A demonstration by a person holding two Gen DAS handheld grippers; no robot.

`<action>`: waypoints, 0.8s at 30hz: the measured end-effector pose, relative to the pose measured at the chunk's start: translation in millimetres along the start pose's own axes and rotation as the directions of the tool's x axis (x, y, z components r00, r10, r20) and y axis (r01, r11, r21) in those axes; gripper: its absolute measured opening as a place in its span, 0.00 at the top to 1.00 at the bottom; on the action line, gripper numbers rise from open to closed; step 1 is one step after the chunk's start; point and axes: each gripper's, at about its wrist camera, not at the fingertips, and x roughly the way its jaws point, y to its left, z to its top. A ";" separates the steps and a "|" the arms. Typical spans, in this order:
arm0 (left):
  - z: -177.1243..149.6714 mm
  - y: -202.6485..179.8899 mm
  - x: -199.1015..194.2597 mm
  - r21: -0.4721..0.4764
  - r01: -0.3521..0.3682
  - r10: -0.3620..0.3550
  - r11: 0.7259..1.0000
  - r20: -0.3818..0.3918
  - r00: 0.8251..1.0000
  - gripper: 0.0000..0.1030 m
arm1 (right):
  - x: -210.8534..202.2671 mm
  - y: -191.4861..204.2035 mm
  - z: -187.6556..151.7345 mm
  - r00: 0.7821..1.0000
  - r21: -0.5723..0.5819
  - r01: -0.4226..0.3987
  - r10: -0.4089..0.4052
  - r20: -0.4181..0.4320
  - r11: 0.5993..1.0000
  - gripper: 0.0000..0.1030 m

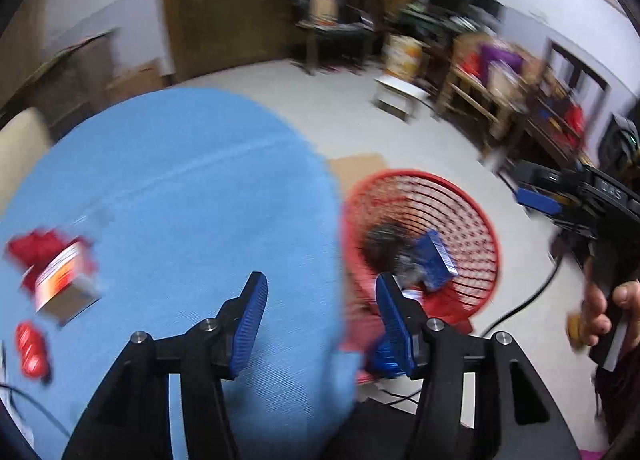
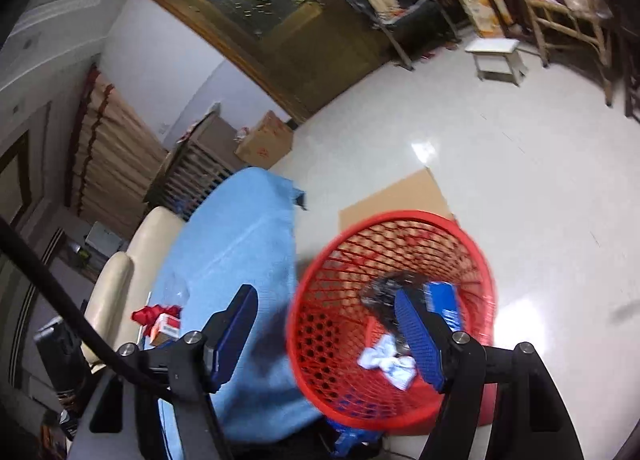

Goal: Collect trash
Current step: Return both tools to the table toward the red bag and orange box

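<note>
The only lettering that can be made out is "DAS" in pale capitals on the black body of the right gripper (image 1: pixel 538 196), seen from the left wrist camera. The small red-and-white cardboard box (image 1: pixel 64 284) on the blue tablecloth (image 1: pixel 192 188) carries a printed label, but it is too blurred to read in either view.
</note>
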 end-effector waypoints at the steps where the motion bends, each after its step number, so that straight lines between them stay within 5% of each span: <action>1: -5.1 13.6 -8.0 -0.025 -0.039 0.040 0.999 0.019 0.999 0.44 | 2.1 6.7 0.6 1.000 -0.013 -0.008 0.008 -0.002 1.000 0.28; 5: -42.0 86.2 -47.1 -0.183 -0.203 0.217 0.962 0.057 0.975 0.39 | 16.2 57.4 -1.1 0.997 -0.117 -0.069 0.066 -0.030 0.991 0.28; 10: -99.9 178.8 -89.6 -0.403 -0.317 0.352 0.859 0.015 0.936 0.39 | 49.7 126.5 -14.2 0.984 -0.223 -0.156 0.133 -0.114 0.962 0.28; 15: -142.8 230.5 -118.2 -0.530 -0.350 0.408 0.772 -0.009 0.913 0.39 | 91.6 193.9 -37.2 0.953 -0.280 -0.257 0.195 -0.230 0.925 0.28; 19: -152.2 249.9 -121.0 -0.571 -0.323 0.385 0.755 -0.014 0.923 0.39 | 129.4 250.5 -64.6 0.922 -0.368 -0.325 0.206 -0.328 0.871 0.28; 24: -138.5 261.1 -98.4 -0.569 -0.289 0.335 0.770 -0.025 0.942 0.39 | 187.3 300.8 -92.9 0.873 -0.439 -0.414 0.210 -0.441 0.797 0.28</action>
